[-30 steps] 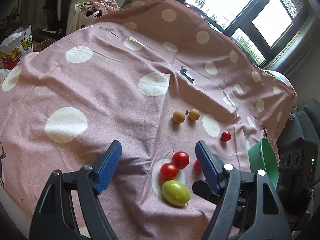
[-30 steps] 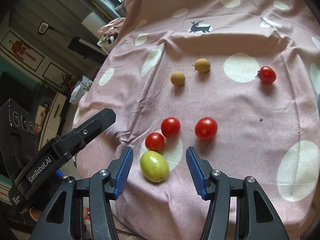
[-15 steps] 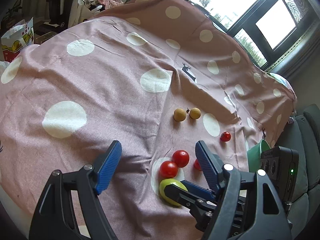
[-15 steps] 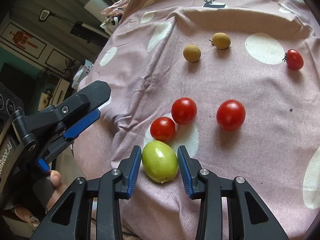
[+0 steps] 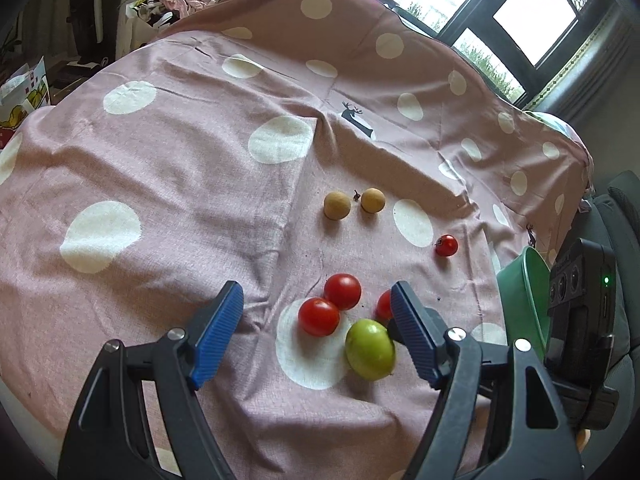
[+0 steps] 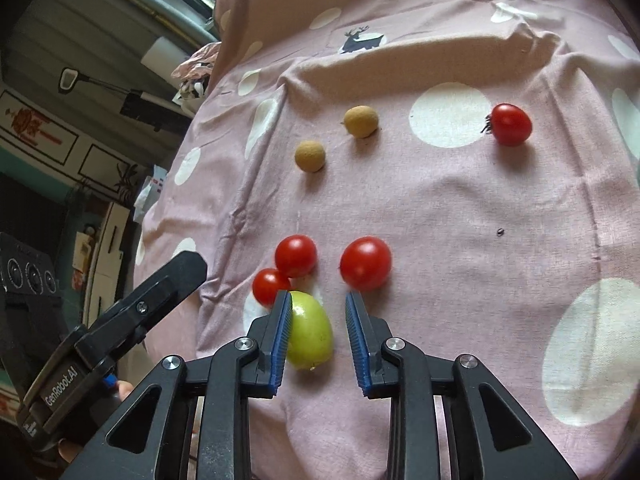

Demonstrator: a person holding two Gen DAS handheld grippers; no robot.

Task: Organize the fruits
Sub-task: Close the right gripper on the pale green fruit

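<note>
Since the earlier frame, right gripper (image 6: 316, 332) has closed around green fruit (image 6: 310, 336); left pad touching it, right-pad contact unclear; left gripper (image 5: 316, 336) apart, empty, near the fruit.

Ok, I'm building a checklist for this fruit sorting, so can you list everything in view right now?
tomatoes: 4, red, three clustered near the claws, one apart towards the bowl side
brown fruits: 2, tan, side by side beyond the tomatoes
green fruit: 1, yellow-green, nearest the claws, beside the tomato cluster
bowl: 1, green, at the cloth's edge, only partly in view
cloth: 1, pink with white dots, under all the fruit
left claw: 1, black with blue pads, open, holding nothing, above the tomato cluster
right claw: 1, black with blue pads, closed, green fruit between its pads
</note>
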